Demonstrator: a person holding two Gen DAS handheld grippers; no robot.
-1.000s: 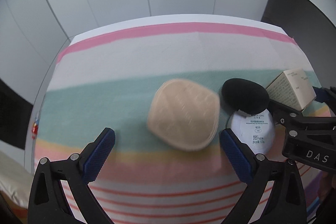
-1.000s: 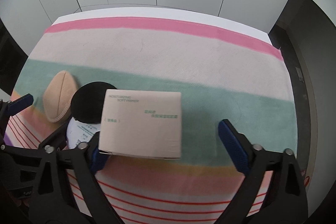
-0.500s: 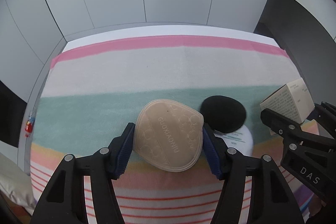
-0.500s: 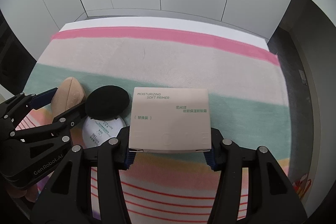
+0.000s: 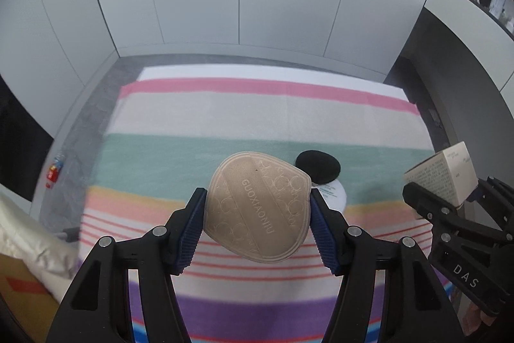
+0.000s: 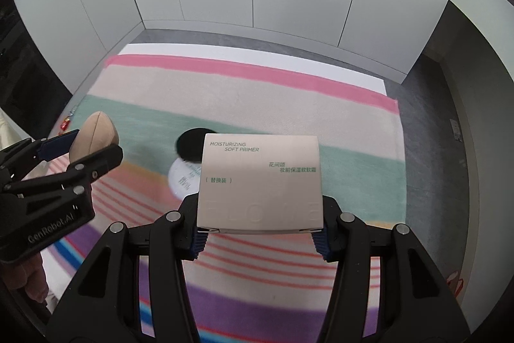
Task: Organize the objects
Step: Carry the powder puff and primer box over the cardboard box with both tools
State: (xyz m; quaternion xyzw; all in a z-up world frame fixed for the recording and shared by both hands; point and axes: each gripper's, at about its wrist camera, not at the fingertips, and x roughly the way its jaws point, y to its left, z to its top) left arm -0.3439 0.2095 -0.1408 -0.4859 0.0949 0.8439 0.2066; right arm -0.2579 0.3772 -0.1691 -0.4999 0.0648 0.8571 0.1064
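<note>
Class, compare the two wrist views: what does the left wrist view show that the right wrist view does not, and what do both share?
Only the left wrist view shows the lettering on the beige pad and the primer box's small-print side. Only the right wrist view shows the box's top label, "Moisturizing Soft Primer". Both show the left tongs gripping the pad, the right tongs gripping the box, the black puff over the white disc, and the striped cloth.

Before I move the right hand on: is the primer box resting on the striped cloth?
No, the primer box is clamped between the right gripper pads, raised above the striped cloth.
</note>
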